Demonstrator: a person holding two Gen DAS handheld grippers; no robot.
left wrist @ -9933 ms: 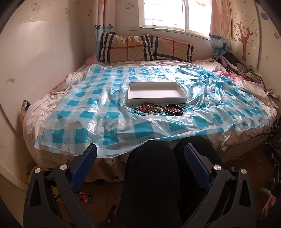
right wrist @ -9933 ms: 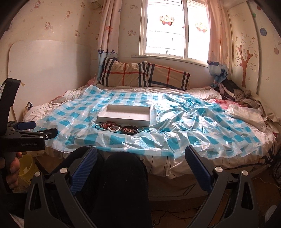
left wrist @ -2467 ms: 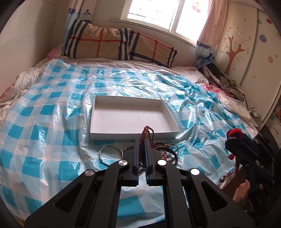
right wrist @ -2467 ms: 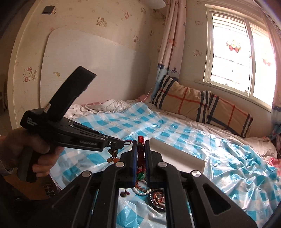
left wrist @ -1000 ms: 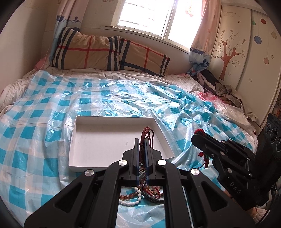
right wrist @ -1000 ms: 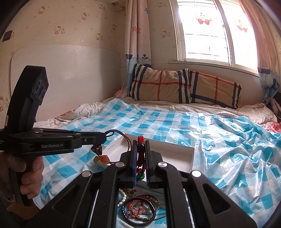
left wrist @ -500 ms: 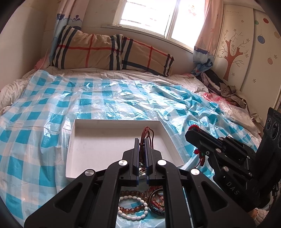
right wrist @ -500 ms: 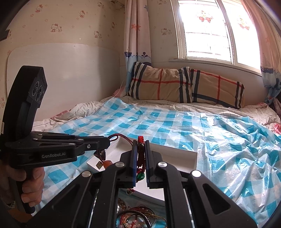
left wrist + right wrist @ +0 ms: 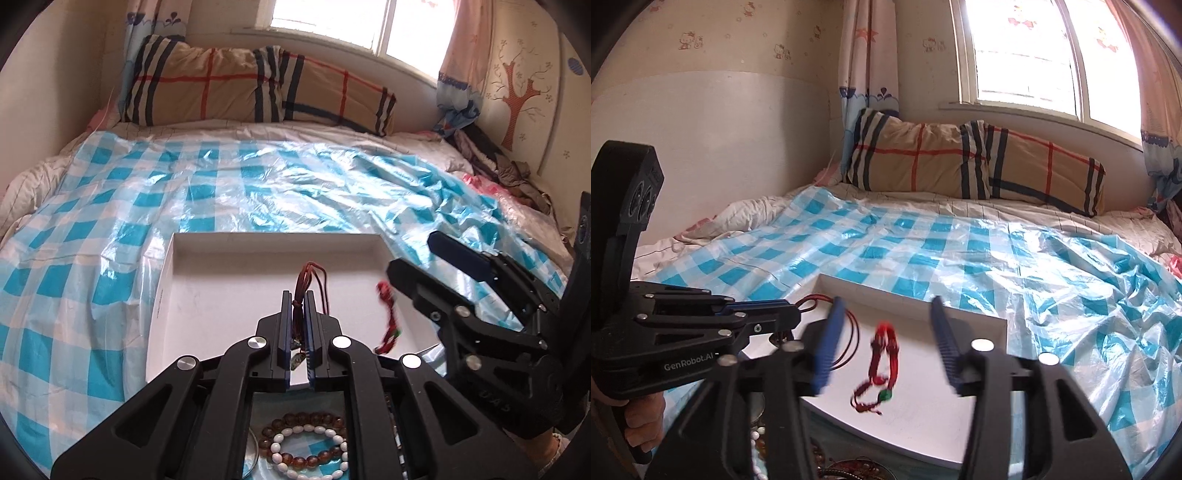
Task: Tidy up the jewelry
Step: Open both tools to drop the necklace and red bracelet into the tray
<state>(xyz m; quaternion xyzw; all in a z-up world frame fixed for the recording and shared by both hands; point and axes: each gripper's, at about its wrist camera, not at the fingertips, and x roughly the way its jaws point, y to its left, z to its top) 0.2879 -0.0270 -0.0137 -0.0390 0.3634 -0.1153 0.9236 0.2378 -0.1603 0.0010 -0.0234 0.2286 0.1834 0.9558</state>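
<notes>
A red braided bracelet [image 9: 884, 363] is seen loose above the white box [image 9: 207, 295], the right tool [image 9: 886, 345] having just been opened. A red cord necklace [image 9: 314, 280] is clamped in the closed left tool [image 9: 297, 325]; its release over the box is judged next.

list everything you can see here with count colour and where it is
white tray: 1, white, on the checked sheet
red braided bracelet: 1, red with a green bead, over the tray between the open right fingers, untouched
red cord necklace: 1, dark red, clamped in the left hand-held gripper
bead bracelets: at least 2, white and brown, before the tray
plastic sheet: 1, blue-white check, covering the bed
pillows: 2, tan plaid, under the window
left hand-held gripper: black, shut
right hand-held gripper: black, just opening
</notes>
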